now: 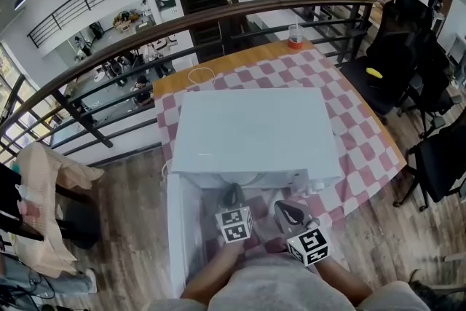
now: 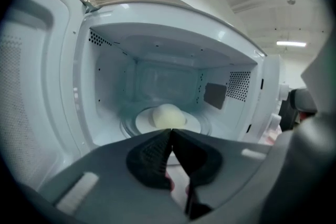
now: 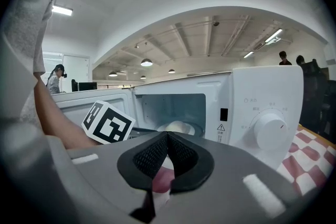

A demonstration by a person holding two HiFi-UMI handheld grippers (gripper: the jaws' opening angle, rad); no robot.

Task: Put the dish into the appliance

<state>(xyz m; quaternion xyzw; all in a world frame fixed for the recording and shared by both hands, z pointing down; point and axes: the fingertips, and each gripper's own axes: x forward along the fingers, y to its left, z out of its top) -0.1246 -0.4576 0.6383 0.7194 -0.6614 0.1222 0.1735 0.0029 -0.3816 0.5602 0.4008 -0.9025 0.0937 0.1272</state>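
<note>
A white microwave point(image 1: 255, 135) stands on the pink-checked table point(image 1: 364, 135), its door point(image 1: 180, 229) swung open to the left. Inside it, a white dish point(image 2: 191, 124) carrying a pale round bun point(image 2: 168, 115) rests on the glass turntable. My left gripper point(image 2: 171, 131) is shut with nothing between its jaws, just in front of the cavity opening and apart from the dish. My right gripper point(image 3: 167, 135) is also shut and empty, hanging to the right before the control panel with its knob point(image 3: 270, 131). The dish point(image 3: 178, 127) shows through the opening there too. Both grippers, left point(image 1: 231, 194) and right point(image 1: 287, 213), sit at the microwave's front.
A dark railing point(image 1: 218, 18) runs behind the table with a drop beyond. A cup point(image 1: 294, 36) stands at the table's far edge and a white cable loop point(image 1: 202, 75) lies behind the microwave. Black office chairs point(image 1: 386, 62) crowd the right side.
</note>
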